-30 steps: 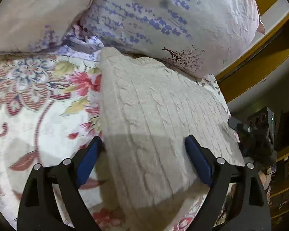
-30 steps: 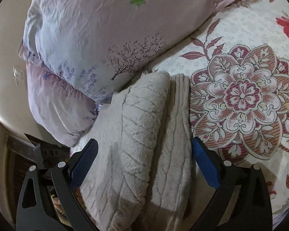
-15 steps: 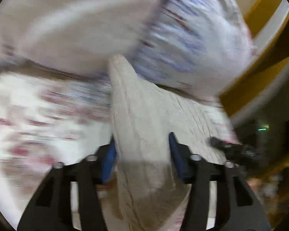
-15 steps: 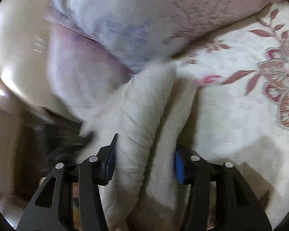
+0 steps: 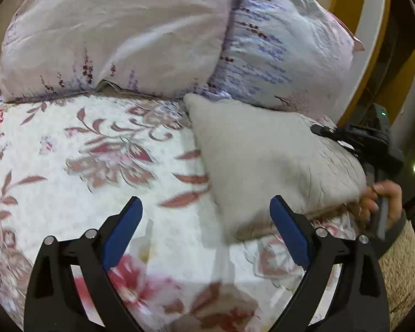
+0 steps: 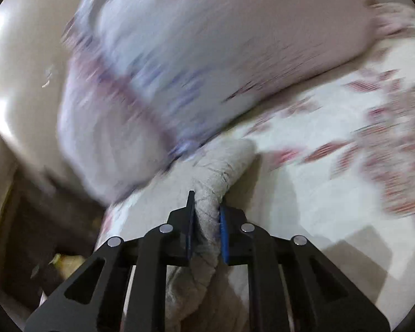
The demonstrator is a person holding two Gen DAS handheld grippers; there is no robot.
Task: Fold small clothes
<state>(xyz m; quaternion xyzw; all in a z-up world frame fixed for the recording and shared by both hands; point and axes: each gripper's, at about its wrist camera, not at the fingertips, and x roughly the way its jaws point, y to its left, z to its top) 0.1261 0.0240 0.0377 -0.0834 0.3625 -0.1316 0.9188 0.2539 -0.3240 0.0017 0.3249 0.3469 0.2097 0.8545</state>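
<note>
Folded beige knit garment (image 5: 265,163) on the bed (image 5: 55,166), lying against the foot of two stacked pillows (image 5: 124,36). The garment is a thick, several-layered bundle whose long axis runs from the corner tucked under the pillows toward the bed's near edge on the person's right.

Left claw (image 5: 206,232): blue pads spread wide, holding nothing. It hovers over the floral bedsheet with the garment ahead and to its right; the garment's near corner sits just beside the right-hand pad, apart from it as far as the view shows.

Right claw (image 6: 206,222): pads pinched on the garment (image 6: 213,182), gripping a rolled fold at the end nearest the bed's edge. From this side the bundle stretches straight forward from the claw toward the pillows (image 6: 221,41). The person's right hand (image 5: 384,202) on the handle shows at the far right of the left view.

The governing relation: the right claw already has one end of the long axis, so the garment hangs from that single grip, while the free corner lies forward-right of the empty left claw. Any further fold or carry probably depends on the left claw crossing rightward to that corner. The right view is motion-blurred, so fine fold detail is uncertain.
</note>
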